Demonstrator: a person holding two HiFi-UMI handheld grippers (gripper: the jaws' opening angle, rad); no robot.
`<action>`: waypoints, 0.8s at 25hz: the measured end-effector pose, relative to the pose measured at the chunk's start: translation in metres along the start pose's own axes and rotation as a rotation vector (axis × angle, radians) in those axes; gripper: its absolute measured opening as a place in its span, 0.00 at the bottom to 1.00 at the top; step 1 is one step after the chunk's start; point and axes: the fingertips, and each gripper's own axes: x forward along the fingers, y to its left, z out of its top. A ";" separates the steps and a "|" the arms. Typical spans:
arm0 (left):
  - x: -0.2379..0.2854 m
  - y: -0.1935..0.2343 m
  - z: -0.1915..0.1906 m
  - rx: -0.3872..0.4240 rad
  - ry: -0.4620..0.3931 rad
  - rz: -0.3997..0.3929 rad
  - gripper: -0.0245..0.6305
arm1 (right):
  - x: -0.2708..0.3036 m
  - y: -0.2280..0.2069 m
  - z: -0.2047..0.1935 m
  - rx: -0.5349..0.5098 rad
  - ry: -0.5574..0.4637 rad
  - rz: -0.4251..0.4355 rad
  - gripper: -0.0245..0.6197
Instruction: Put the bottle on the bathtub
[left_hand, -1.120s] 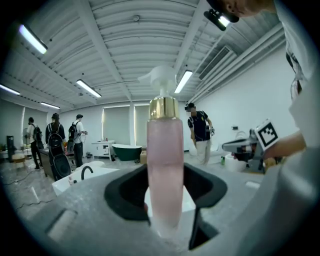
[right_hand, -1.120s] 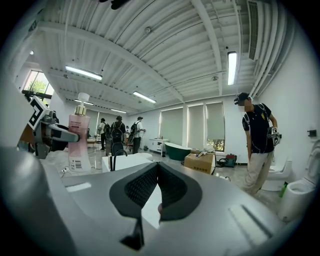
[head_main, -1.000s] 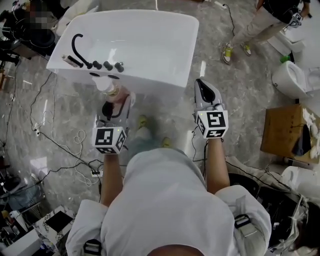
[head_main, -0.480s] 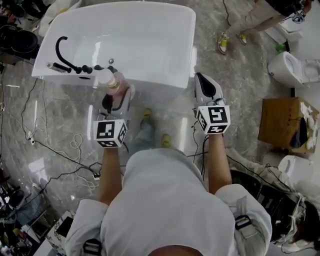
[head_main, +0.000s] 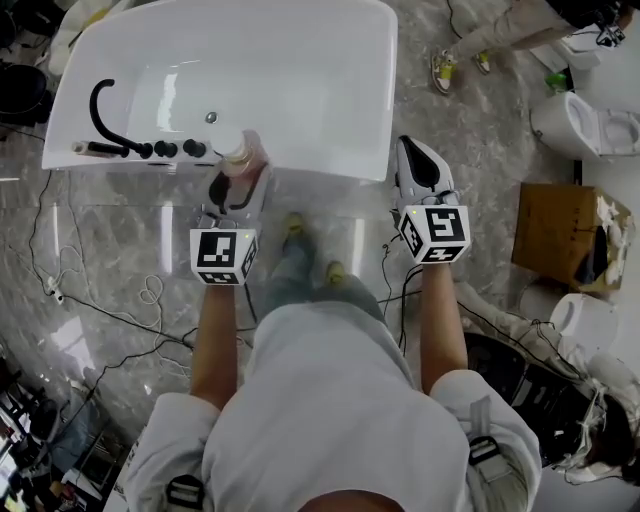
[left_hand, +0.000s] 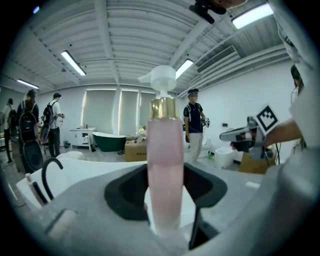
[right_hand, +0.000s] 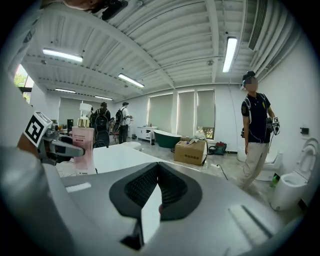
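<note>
Jaws of the left gripper (head_main: 236, 188) are pinching the pink bottle (left_hand: 164, 165) upright, over the bathtub's (head_main: 330, 168) near rim beside the black taps (head_main: 165, 149); the right gripper's (right_hand: 156, 196) jaws are pressing together, empty.

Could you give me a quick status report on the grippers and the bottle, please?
Left gripper shut on pink pump bottle, upright. Right gripper shut, empty. Bottle at bathtub near rim, beside black knobs; nothing blocking.

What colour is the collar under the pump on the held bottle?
Gold metal collar on the pale pink pump bottle; clearest in left gripper view.
</note>
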 end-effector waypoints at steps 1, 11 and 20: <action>0.006 0.004 -0.002 0.002 0.002 -0.009 0.36 | 0.006 0.000 -0.002 0.003 0.007 -0.005 0.04; 0.076 0.016 -0.044 -0.019 0.044 -0.035 0.36 | 0.060 -0.015 -0.057 0.023 0.109 0.024 0.04; 0.130 0.027 -0.109 -0.035 0.098 -0.010 0.36 | 0.103 -0.032 -0.125 0.053 0.174 0.084 0.04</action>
